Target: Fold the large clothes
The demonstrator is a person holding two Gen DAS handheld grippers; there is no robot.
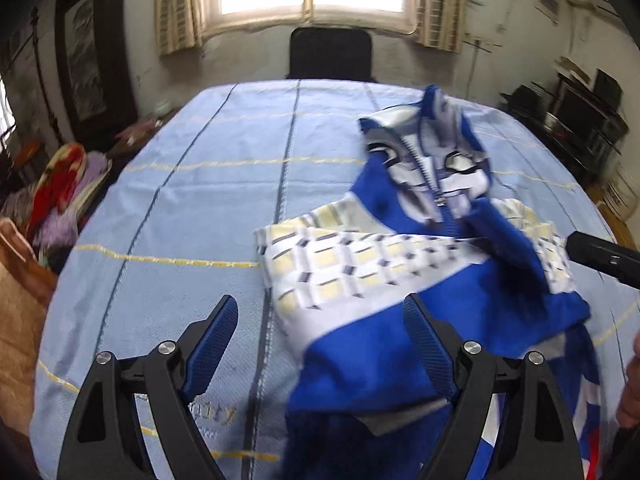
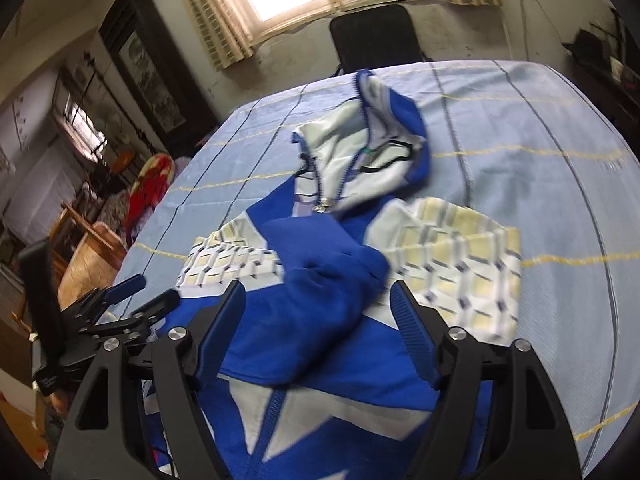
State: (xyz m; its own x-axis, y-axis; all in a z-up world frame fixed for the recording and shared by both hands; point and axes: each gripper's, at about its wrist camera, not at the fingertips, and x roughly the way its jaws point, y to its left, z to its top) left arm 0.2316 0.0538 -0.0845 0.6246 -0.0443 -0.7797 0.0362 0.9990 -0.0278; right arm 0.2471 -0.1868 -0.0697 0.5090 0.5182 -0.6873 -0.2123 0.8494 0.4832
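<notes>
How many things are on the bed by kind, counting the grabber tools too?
Jacket, blue and white with a zip: 1
Bedsheet, light blue with stripes: 1
Grabber tools: 2, the left gripper and the right gripper, both open
Total: 4

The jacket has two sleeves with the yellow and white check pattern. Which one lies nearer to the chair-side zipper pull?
Judged from the right wrist view, the right-hand checked sleeve: its upper end comes close beside the zipper pull. The left-hand checked sleeve lies lower, separated by blue fabric.
</notes>
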